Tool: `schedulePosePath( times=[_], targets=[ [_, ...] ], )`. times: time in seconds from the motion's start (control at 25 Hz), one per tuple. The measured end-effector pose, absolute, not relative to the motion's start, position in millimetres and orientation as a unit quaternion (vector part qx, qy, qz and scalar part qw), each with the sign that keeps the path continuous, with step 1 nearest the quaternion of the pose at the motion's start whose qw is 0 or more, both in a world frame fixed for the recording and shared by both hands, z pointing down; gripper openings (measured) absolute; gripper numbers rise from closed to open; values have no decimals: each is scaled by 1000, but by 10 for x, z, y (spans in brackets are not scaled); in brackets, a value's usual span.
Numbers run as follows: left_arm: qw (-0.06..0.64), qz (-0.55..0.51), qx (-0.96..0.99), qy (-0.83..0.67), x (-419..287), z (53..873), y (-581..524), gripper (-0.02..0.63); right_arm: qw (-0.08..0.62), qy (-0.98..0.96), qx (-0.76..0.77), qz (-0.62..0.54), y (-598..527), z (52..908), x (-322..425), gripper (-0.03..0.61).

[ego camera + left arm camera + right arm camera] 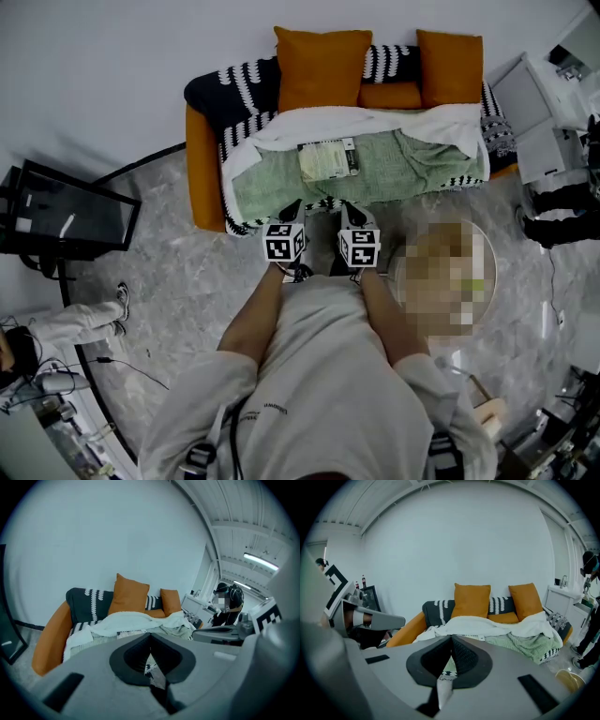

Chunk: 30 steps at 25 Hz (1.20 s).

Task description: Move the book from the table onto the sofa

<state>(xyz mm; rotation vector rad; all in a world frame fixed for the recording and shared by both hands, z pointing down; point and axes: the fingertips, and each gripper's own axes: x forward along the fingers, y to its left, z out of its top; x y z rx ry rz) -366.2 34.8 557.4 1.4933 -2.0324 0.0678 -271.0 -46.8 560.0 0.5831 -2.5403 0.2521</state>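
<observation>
The book point(328, 158) lies flat on the green blanket of the orange sofa point(203, 169), near the middle of the seat; a strip of it point(129, 633) shows above the left jaws and another point(476, 637) above the right jaws. My left gripper point(294, 205) and right gripper point(346, 208) hang side by side just in front of the sofa's front edge, a short way back from the book. Both are shut with nothing between the pads. Their tips point(150, 634) point(451, 637) meet in each gripper view.
Two orange cushions point(321, 66) point(450, 66) lean on the sofa back, with a white throw point(375, 120) over the seat. A round glass table point(483, 267) stands at my right. A black frame point(66, 216) sits on the floor at left. A person point(227, 604) stands far right.
</observation>
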Motion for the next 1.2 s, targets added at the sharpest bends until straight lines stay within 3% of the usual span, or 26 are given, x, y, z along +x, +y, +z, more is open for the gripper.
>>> schedulePosePath(
  times=[1.2],
  targets=[
    [320,71,555,-765,-3639,5732,408,11,275,-924,242,107,-559,5713,-2576,6]
  ],
)
